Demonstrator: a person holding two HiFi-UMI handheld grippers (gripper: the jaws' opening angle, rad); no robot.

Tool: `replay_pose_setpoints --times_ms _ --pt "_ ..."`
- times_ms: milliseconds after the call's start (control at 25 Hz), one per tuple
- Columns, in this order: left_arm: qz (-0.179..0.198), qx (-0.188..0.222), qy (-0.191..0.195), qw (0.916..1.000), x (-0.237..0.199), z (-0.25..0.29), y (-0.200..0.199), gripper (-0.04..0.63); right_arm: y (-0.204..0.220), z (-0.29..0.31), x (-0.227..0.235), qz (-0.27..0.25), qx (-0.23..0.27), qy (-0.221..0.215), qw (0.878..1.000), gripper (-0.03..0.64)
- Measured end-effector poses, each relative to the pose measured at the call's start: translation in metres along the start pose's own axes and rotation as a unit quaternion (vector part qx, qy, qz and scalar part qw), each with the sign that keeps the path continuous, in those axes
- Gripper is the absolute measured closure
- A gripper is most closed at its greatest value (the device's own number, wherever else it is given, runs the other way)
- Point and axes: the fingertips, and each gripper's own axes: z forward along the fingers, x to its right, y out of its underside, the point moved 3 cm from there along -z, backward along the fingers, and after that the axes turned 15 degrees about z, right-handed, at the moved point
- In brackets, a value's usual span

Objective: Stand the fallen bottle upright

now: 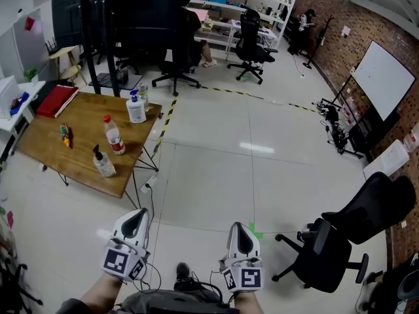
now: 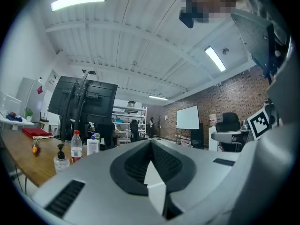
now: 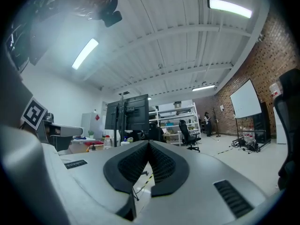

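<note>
Floor (image 1: 216, 175) open and wide between near edge of table (image 1: 85, 120) and left claw (image 1: 137, 214), right claw (image 1: 241, 229), both shut, empty.

Matt brown wood on the worktop (image 1: 78, 156). Clear, shiny plastic for the red-capped bottle (image 1: 114, 136) and the pump bottle (image 1: 103, 162). Glossy pale floor (image 1: 262, 175), throwing back light. Rough red brick on the wall (image 1: 337, 15). Smooth matt grey plastic on the left gripper (image 2: 151, 142), ribbed black lining inside its jaws.
</note>
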Motion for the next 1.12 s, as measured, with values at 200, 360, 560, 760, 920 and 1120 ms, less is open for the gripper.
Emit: replay_pose_setpoints --times_ms 200,360,560,760,920,1120 --pt "0.006 0.001 0.002 1.0 0.001 0.058 -0.003 0.561 -0.006 0.039 0.038 0.006 -0.004 -0.005 1.0 0.605" --pt "0.007 0.007 -0.014 0.9999 -0.01 0.079 -0.008 0.561 -0.009 0.063 0.05 0.011 -0.002 -0.007 1.0 0.606" --pt "-0.004 -0.003 -0.03 0.9995 -0.009 0.075 -0.012 0.561 -0.014 0.067 0.048 0.012 -0.008 -0.022 1.0 0.606" --pt "-0.009 -0.004 -0.033 0.9994 -0.008 0.068 -0.024 0.561 -0.027 0.064 0.04 0.013 -0.014 -0.027 0.999 0.606" --pt "-0.014 -0.004 -0.031 0.9994 -0.003 0.064 -0.031 0.561 -0.039 0.058 0.04 0.01 -0.002 -0.027 1.0 0.606" --pt "-0.005 0.001 -0.033 0.9994 0.0 0.056 -0.044 0.561 -0.038 0.057 0.034 0.014 -0.01 -0.039 0.999 0.606"
